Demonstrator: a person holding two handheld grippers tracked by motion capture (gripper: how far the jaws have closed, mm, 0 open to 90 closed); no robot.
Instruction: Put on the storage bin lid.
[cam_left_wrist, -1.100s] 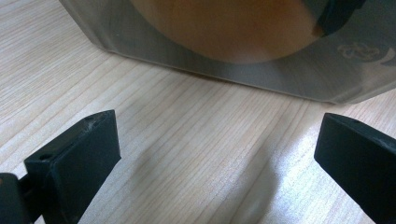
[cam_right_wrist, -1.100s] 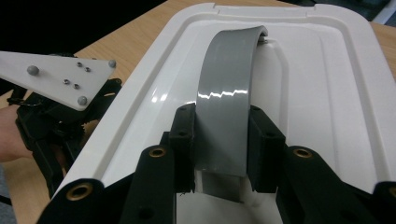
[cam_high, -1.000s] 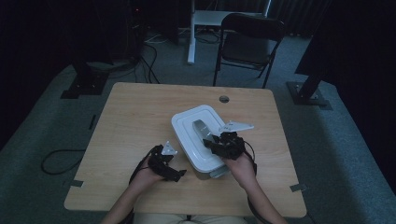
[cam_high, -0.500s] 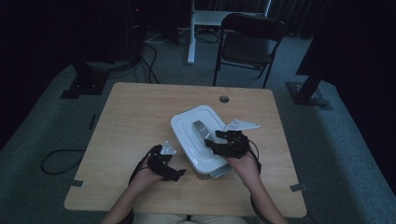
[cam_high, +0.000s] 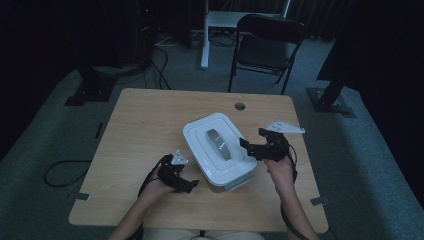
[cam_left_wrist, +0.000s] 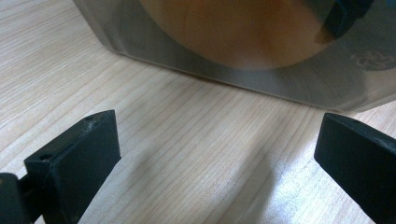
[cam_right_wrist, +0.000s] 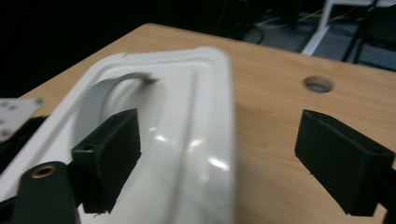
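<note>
A white rectangular box (cam_high: 227, 167) with a lid and a grey handle (cam_high: 217, 142) sits slantwise on the wooden table (cam_high: 145, 125). My right gripper (cam_high: 250, 141) hovers at the lid's right edge, and its jaws have just been opening. In the right gripper view the lid's rim (cam_right_wrist: 205, 135) runs up between the wide jaws of the gripper (cam_right_wrist: 229, 158), untouched, with the handle (cam_right_wrist: 102, 93) beyond the left jaw. My left gripper (cam_high: 192, 184) rests low at the box's near left side. In its own view it (cam_left_wrist: 217, 154) is open, facing the box wall (cam_left_wrist: 233, 60) with nothing between its jaws.
A round cable hole (cam_high: 240, 106) lies in the table behind the box. Beyond the far edge stand a dark folding chair (cam_high: 267, 47) and a white stand (cam_high: 205, 35). Cables lie on the floor at left (cam_high: 60, 170). Bare tabletop spreads left of the box.
My right gripper has drawn back to the right, from over the lid near the handle to the lid's edge, and its jaws have opened. The left gripper has stayed put.
</note>
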